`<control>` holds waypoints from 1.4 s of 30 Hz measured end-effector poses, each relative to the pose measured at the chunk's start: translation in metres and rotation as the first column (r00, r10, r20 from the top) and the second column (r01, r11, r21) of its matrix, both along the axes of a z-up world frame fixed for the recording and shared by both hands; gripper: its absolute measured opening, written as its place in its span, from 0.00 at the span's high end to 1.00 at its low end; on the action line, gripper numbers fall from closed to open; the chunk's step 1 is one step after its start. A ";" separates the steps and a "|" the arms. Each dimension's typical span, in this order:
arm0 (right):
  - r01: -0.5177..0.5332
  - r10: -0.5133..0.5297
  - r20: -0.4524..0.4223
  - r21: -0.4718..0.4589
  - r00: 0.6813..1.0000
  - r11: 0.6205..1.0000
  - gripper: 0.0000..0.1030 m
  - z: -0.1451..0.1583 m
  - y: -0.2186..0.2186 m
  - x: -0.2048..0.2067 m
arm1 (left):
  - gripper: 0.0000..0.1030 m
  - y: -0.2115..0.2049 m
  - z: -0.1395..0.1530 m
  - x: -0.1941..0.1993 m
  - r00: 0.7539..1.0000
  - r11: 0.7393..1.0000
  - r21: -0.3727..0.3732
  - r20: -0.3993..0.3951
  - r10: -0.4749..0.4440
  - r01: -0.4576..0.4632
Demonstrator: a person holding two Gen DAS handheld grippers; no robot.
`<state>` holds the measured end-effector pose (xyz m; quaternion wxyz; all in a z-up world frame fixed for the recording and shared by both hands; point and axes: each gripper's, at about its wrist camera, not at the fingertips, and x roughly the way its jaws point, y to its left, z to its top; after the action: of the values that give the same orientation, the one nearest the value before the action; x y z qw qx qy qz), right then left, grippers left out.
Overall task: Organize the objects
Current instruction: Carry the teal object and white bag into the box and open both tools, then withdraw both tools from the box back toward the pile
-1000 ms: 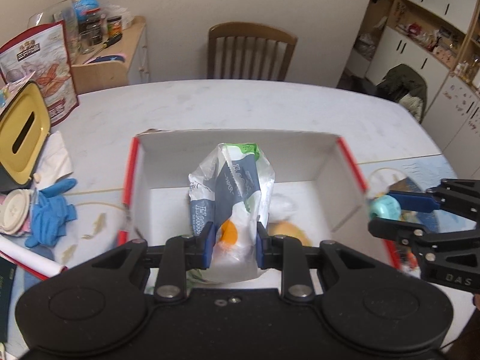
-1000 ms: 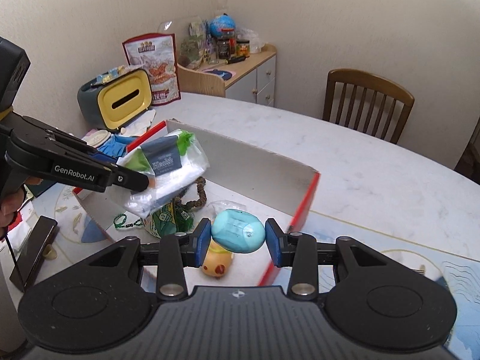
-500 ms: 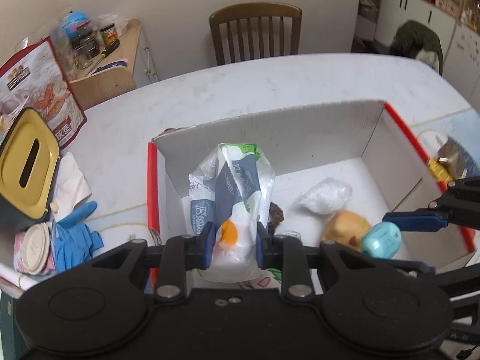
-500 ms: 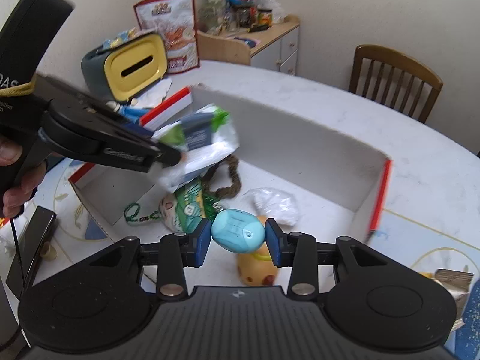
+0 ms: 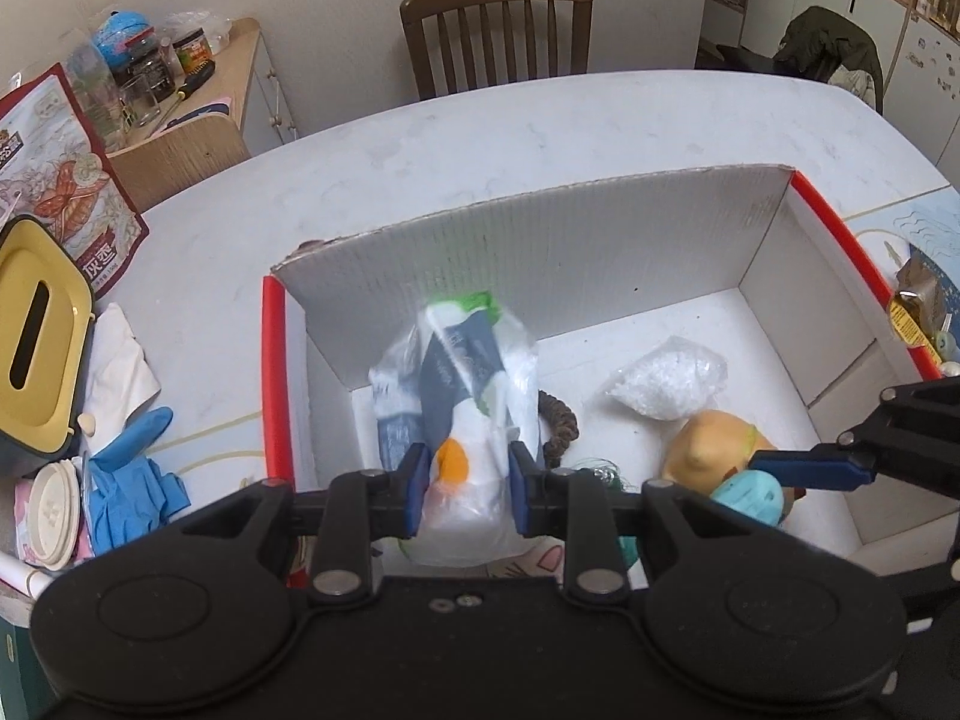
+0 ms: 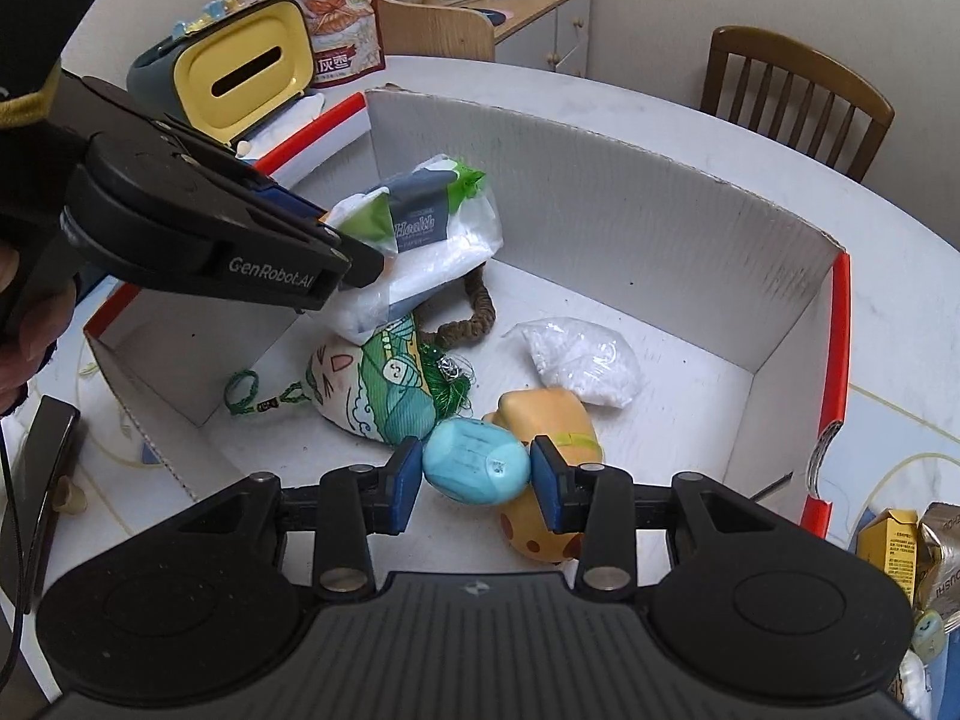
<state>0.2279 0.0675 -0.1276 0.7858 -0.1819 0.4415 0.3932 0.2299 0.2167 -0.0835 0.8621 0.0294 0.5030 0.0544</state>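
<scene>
My left gripper (image 5: 467, 493) clamps a clear plastic wipes packet (image 5: 462, 396), my right gripper (image 6: 474, 476) a turquoise plastic egg (image 6: 477, 471), both over the white cardboard box (image 6: 600, 222) for dropping in; yellow toy (image 6: 549, 420) at one o'clock.

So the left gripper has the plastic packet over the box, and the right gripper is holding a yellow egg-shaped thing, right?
Not quite: the egg-shaped thing in the right gripper is light blue, as the right wrist view shows. The left gripper does hold the plastic packet over the box.

You have one cardboard box (image 6: 660, 228), two grippers, one blue egg (image 6: 476, 469), one wipes pack (image 6: 420, 240) and one chair (image 5: 497, 30)
</scene>
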 end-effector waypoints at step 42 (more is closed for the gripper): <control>0.069 -0.081 0.077 0.142 0.994 0.987 0.41 0.072 -0.056 -0.024 | 0.31 -0.023 0.039 -0.043 0.993 0.993 -0.113 0.118 -0.022 0.036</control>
<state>0.2043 0.0112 -0.0551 0.8283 -0.1260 0.3867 0.3853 0.1871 0.1940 -0.0446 0.8910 -0.0162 0.4535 0.0144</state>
